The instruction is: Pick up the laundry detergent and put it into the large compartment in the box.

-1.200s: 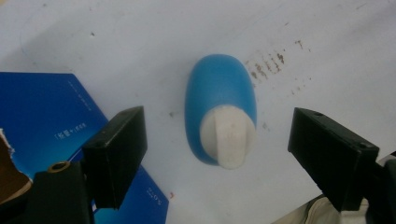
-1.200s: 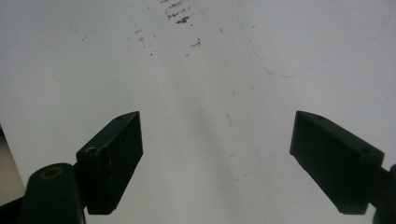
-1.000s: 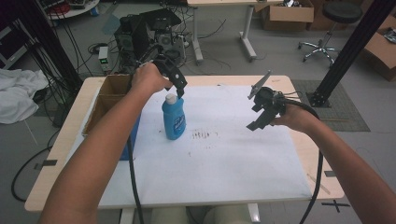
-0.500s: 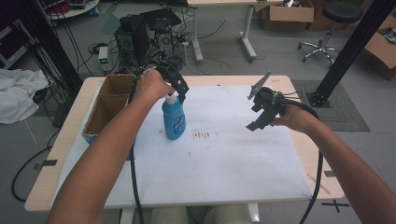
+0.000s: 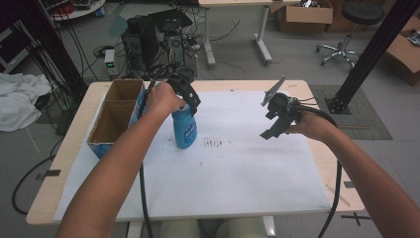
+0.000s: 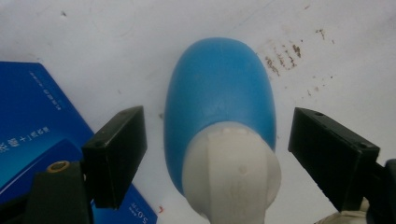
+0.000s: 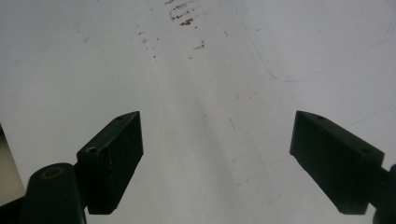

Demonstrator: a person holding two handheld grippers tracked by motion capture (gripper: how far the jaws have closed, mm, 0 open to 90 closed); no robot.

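Observation:
A blue bottle (image 5: 184,129) with a white cap stands upright on the white sheet (image 5: 233,183), left of centre. My left gripper (image 5: 190,101) hangs directly over its top. In the left gripper view the white cap (image 6: 231,175) and blue shoulder (image 6: 217,88) lie between the two black jaws, which stand wide apart without touching it; the left gripper (image 6: 217,135) is open. My right gripper (image 5: 270,114) is held above the sheet's right part, open, and its own view has the right gripper (image 7: 217,140) over bare white sheet.
An open cardboard box (image 5: 116,116) with blue outer walls (image 6: 32,116) sits at the table's left, close beside the bottle. Brown smudges (image 5: 214,144) mark the sheet near its middle. The wooden table edge (image 5: 341,173) runs along the right.
My left gripper has come down and a little right over the bottle's top, so the cap is now covered in the high view. The bottle and the right gripper have stayed put.

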